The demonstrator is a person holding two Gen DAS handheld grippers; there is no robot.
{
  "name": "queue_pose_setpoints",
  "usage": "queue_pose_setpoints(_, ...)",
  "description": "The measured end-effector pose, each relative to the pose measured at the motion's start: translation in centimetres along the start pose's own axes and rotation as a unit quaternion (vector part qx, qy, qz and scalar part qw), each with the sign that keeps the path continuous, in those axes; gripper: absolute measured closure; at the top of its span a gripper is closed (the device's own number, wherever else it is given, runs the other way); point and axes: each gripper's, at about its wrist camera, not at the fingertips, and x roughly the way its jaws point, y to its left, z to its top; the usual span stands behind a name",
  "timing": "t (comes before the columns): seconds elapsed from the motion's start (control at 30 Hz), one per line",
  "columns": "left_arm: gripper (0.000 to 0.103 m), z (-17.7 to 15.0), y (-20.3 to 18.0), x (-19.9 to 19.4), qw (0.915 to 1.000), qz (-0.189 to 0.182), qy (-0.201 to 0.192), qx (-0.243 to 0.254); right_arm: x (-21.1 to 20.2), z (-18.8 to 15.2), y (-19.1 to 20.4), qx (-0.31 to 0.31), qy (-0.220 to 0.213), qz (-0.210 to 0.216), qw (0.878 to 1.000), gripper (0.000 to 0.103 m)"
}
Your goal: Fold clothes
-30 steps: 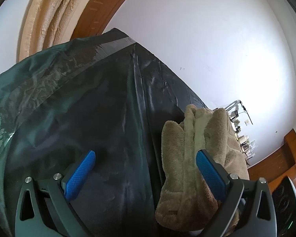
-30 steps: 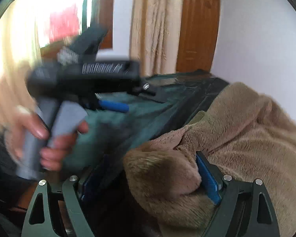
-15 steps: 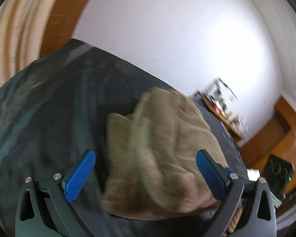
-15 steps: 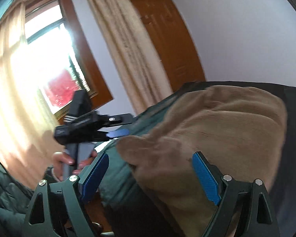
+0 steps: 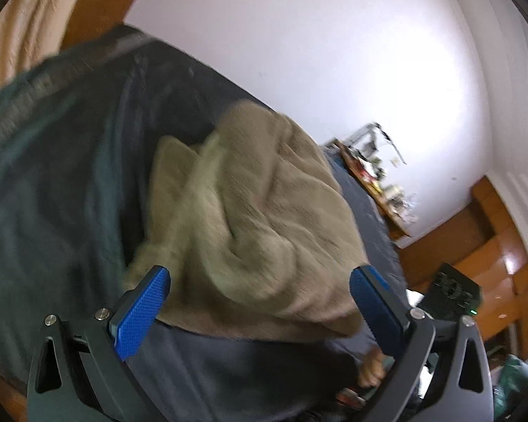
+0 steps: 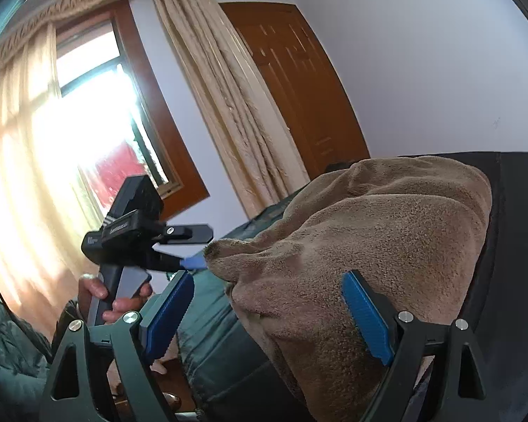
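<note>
Fleece garment (image 5: 250, 218), tan and thick, lies bunched in a loose heap on a dark green-black cover (image 5: 63, 183) spread over what looks like a bed or low tabletop; which, I cannot tell. It sits toward the wall side of the cover, not yet squared into any neat fold.

Left claw (image 5: 260, 302) stands released, blue pads wide apart, framing the near edge of the heap without pressing it. Nothing between them is pinched.

Right claw (image 6: 267, 313) is likewise released, jaws spread. One pad sits against the fleece flank, the other hangs over the green cover. No grip.

From the right wrist view the left claw (image 6: 193, 263) shows side-on, a hand (image 6: 116, 299) around its handle, its blue tip just beside a corner of the fleece.

Judgement: both claws flank the heap from opposite sides, probably placed so each can take an edge. Bulky pile may slip from a shallow pinch.
</note>
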Motion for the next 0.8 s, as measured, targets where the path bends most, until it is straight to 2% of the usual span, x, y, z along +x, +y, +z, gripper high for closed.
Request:
queue_pose_setpoints(0.1, 0.001, -0.3, -1.3, 0.9, 0.9998, -0.014, 0.012, 0.006, -0.7, -0.4, -0.2, -0.002, -0.004, 0.006, 1.0, 0.014)
queue_pose_setpoints(0.2, 0.001, 0.0, -2.6, 2.0, 0.9997, -0.011, 0.013, 0.015, -1.3, -0.7, -0.2, -0.009, -0.008, 0.007, 1.0, 0.014)
queue_pose_setpoints(0.4, 0.003, 1.6, -1.3, 4.9, 0.9995, 0.005, 0.004, -0.032, -2.4, -1.3, -0.4, -0.01, -0.018, -0.002, 1.0, 0.014)
queue_pose_setpoints(0.43, 0.012, 1.9, -1.0, 5.2, 0.9993, 0.011, -0.001, -0.035, -2.7, -1.4, -0.6, -0.006, -0.02, -0.004, 1.0, 0.014)
queue_pose_setpoints(0.47, 0.03, 2.2, -0.6, 5.4, 0.999, 0.017, -0.005, -0.041, -3.0, -1.4, -0.8, -0.002, -0.022, -0.008, 1.0, 0.014)
queue_pose_setpoints(0.5, 0.042, 2.4, 0.0, 5.6, 0.9985, 0.025, -0.008, -0.049, -3.3, -1.5, -1.0, 0.003, -0.023, -0.011, 1.0, 0.014)
queue_pose_setpoints(0.53, 0.059, 2.6, 0.5, 5.8, 0.9978, 0.029, -0.01, -0.058, -3.6, -1.6, -1.3, 0.008, -0.025, -0.014, 1.0, 0.014)
queue_pose_setpoints(0.67, 0.073, 2.4, 1.7, 5.2, 0.9959, 0.011, -0.02, -0.087, -4.5, -1.8, -2.6, 0.04, -0.03, -0.026, 0.998, 0.014)
queue_pose_setpoints(0.8, 0.075, 1.4, 1.7, 2.8, 0.9951, 0.011, -0.043, -0.088, -4.9, -1.7, -3.1, 0.049, -0.031, -0.036, 0.998, 0.014)
